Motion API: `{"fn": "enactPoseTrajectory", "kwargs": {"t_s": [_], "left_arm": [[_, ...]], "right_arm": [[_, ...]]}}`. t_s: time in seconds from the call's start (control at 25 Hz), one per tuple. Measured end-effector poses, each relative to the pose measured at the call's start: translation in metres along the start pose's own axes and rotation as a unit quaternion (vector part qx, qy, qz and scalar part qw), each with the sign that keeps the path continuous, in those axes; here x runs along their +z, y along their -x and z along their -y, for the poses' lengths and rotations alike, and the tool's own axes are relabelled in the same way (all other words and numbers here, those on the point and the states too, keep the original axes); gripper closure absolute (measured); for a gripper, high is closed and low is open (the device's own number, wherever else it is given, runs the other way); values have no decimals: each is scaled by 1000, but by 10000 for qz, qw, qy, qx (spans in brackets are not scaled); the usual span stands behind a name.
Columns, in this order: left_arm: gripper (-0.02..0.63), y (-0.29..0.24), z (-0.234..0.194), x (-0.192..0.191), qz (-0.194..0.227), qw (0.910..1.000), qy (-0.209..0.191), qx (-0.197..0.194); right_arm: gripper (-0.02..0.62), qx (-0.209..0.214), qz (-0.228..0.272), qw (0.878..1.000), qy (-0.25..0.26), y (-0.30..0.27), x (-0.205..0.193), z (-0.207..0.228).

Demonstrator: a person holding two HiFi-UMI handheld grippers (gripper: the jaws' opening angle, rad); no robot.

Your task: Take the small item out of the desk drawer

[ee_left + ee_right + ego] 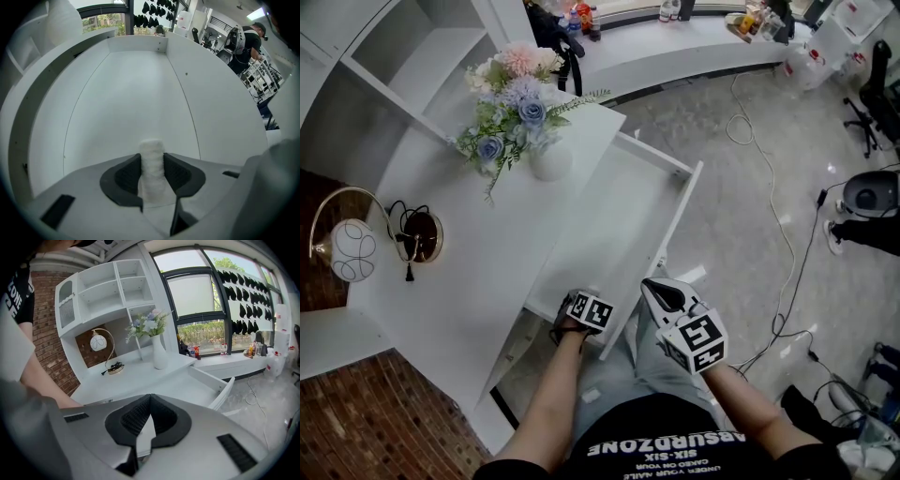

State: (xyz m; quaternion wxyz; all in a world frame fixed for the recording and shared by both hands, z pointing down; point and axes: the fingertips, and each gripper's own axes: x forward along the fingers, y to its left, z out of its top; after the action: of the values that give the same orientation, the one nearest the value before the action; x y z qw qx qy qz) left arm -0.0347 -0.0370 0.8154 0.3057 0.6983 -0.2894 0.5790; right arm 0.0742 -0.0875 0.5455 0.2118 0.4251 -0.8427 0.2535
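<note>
A person stands at a white desk (478, 253) whose drawer (679, 217) is pulled well out, and holds a two-jaw gripper in each hand. The left gripper (577, 319) points straight down into the near end of the drawer, close behind its front panel. In the left gripper view, the left gripper (151, 159) has its dark ribbed pads closed on a small white roll (152, 146), which looks like rolled cloth or foam. One pad bears on each long side. The roll's long axis seems to run with the length of the drawer, across the line of the pinch, and its far end pokes out past the fingertips. The rest of the drawer floor is bare. The right gripper (654, 287) hangs outside the drawer, just beside the corner of its front panel and above the person's lap, tilted downward. In the right gripper view, the right gripper (150, 398) has its fingertips together with nothing between them. So the left hand is already at the roll and the right is apart from it. The way out appears to be straight up, past the drawer's front panel next to the gripper.
</note>
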Motion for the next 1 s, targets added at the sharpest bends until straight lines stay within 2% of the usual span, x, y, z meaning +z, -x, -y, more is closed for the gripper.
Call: {"fn": "enactPoseTrajectory", "kwargs": {"t_s": [0.2,0.44,0.68,1.0], "left_arm": [[459,1,0,0,-7,9995,210,-229],[459,4,7,0,20,9982,202,-556],[459,9,-1,-1,-8,9981,287,-547],[459,21,-8,1,187,9970,522,-544]], "right_arm": [[598,-20,15,10000,17,2,4,-2],[598,-36,27,10000,61,6,7,-5],[598,-5,22,9999,128,7,7,-11],[598,90,17,9997,206,9,6,-25]]}}
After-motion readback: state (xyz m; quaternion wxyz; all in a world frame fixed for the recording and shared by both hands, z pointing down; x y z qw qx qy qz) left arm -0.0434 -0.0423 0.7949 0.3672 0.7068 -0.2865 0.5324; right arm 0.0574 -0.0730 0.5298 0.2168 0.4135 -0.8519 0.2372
